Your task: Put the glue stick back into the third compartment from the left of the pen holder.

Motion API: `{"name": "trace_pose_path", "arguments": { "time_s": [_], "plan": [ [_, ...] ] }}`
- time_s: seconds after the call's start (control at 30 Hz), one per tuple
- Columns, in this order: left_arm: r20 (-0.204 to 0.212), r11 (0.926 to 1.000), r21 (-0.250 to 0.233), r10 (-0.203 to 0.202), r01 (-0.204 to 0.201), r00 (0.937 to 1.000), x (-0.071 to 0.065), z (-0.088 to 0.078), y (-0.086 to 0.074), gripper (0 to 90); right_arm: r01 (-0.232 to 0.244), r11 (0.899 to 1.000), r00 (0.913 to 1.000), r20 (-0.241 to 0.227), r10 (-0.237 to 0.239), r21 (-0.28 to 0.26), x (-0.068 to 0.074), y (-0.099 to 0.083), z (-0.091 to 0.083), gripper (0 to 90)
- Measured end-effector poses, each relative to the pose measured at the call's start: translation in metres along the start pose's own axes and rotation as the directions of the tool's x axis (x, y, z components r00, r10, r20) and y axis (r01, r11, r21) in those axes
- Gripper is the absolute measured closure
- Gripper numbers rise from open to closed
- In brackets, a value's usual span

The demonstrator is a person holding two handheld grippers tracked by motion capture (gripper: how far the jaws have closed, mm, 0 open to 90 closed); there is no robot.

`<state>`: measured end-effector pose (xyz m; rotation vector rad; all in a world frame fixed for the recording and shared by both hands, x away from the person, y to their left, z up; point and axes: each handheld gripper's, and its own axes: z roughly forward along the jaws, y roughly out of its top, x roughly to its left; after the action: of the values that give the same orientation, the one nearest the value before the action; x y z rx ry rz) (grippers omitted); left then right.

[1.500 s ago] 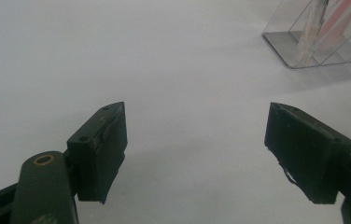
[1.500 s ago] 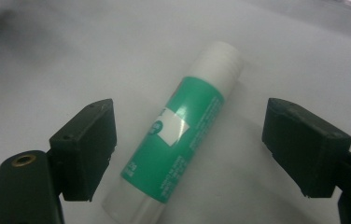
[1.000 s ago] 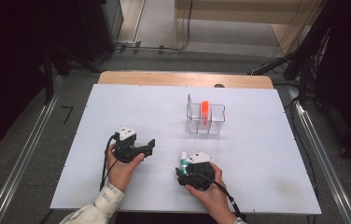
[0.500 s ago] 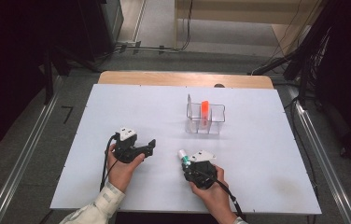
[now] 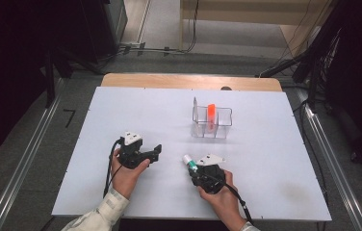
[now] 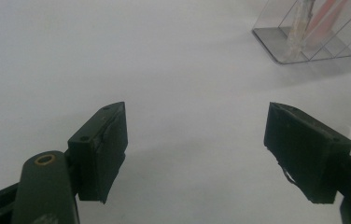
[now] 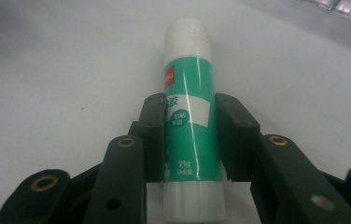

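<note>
Glue stick (image 7: 190,126), green-and-white, lies on the white table (image 5: 135,106) near its front edge, well short of the clear acrylic organizer (image 5: 211,123). Right gripper (image 5: 194,168) has just been closing; its jaws now clamp the tube at mid-body, one pad on each side, cap end pointing away toward the organizer. Grip looks centred, so a straight lift should keep the tube from tilting; judged best to raise before swinging. Left gripper (image 5: 156,152) rests left of the organizer's line, jaws wide apart, nothing between them. Orange marker (image 5: 211,114) stands in the organizer's middle compartment. Open tabletop lies between glue stick and organizer; the organizer's thin upright walls are the only edge to clear.
</note>
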<state>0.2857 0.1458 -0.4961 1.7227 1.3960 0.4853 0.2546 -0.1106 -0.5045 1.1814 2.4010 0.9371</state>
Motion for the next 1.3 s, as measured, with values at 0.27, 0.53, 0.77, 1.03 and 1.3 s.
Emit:
{"name": "trace_pose_path", "arguments": {
  "time_s": [0.27, 0.53, 0.77, 1.03, 1.3],
  "plan": [
    [0.039, 0.9999, 0.005, 0.012, -0.013, 0.9992, -0.003, -0.001, 0.0, 34.4, -0.028, 0.999, 0.9993, -0.024, 0.028, -0.022, -0.008, 0.003, -0.007, 63.8],
    [0.113, 0.9958, 0.011, 0.089, -0.091, 0.9896, -0.014, -0.001, 0.001, 75.2, -0.04, 0.998, 0.9986, -0.036, 0.038, -0.058, -0.016, 0.009, -0.018, 63.7],
    [0.184, 0.9932, 0.013, 0.111, -0.116, 0.9766, -0.034, 0.008, 0.008, 90.0, -0.046, 0.995, 0.9982, -0.043, 0.043, -0.084, -0.023, 0.016, -0.028, 63.8],
    [0.262, 0.9926, 0.032, 0.104, -0.117, 0.9593, -0.059, 0.026, 0.011, 90.0, -0.049, 0.989, 0.9973, -0.061, 0.041, -0.142, -0.031, 0.027, -0.041, 63.7],
    [0.319, 0.9941, 0.023, 0.093, -0.106, 0.9434, -0.074, 0.032, 0.014, 90.0, -0.019, 0.986, 0.9951, -0.099, 0.002, -0.165, -0.023, 0.031, -0.042, 63.7]
  ]
}}
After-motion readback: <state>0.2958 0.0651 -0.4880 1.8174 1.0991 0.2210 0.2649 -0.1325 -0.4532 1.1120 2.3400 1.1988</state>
